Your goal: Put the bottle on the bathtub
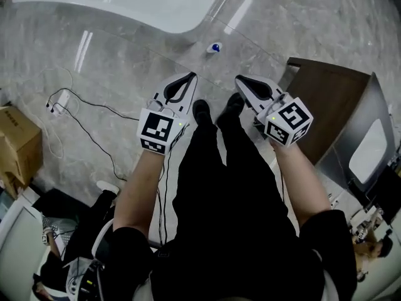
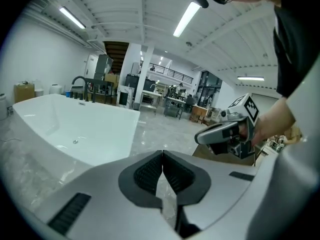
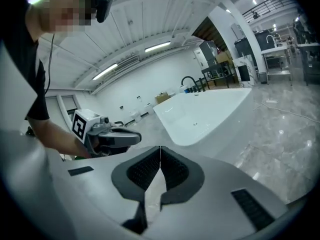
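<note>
Jaws closed tight and empty, the left gripper (image 1: 191,76) and right gripper (image 1: 240,79) hang above the floor (image 1: 125,68); the bottle (image 1: 215,47) lies beside the bathtub (image 1: 156,5).

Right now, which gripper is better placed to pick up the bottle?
Left, narrowly. The left gripper and right gripper are both shut and empty, the bottle lies on the floor midway ahead, but the bathtub is toward the left.

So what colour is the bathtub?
White and glossy; the bathtub shows best in the left gripper view.
</note>
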The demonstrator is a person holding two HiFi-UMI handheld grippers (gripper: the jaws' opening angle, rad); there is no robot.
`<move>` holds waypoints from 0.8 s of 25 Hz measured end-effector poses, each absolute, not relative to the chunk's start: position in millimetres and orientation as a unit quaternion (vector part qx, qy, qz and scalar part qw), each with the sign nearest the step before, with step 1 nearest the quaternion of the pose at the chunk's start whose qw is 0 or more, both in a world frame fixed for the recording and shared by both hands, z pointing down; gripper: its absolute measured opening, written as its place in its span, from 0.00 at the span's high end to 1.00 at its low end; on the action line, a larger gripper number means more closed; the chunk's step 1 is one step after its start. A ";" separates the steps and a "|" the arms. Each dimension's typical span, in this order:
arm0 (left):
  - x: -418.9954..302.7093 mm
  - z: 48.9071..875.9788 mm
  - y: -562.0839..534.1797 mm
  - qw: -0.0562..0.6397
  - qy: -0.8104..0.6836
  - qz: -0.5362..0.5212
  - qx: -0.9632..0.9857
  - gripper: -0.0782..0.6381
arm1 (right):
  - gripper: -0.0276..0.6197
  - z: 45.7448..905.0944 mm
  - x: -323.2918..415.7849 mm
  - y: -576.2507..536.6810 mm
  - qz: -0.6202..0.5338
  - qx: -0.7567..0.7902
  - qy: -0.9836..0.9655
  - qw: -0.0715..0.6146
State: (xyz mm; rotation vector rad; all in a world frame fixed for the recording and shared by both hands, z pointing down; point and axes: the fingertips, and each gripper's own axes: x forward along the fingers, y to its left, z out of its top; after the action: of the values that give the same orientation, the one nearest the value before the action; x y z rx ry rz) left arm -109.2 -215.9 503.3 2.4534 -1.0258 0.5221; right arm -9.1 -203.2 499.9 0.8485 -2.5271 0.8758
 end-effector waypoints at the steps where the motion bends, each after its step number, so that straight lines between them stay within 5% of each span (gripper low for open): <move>1: -114.8 485.2 -209.4 0.214 -0.372 0.184 0.884 0.87 | 0.91 484.2 -16.0 -197.5 0.305 0.294 -0.889 0.171; 10: -162.5 361.9 -172.1 0.215 -0.424 0.137 0.869 0.87 | 0.91 373.9 -46.0 -151.9 0.283 0.277 -0.905 0.155; 20: -116.9 261.8 -131.4 0.170 -0.457 0.127 0.864 0.87 | 0.91 293.6 11.4 -114.8 0.272 0.285 -0.912 0.111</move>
State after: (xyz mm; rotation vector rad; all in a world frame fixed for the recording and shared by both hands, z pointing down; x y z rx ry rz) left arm -116.9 -131.4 261.8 2.4545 -1.2998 0.3595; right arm 11.4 -114.8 293.6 0.8383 -2.6796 0.7986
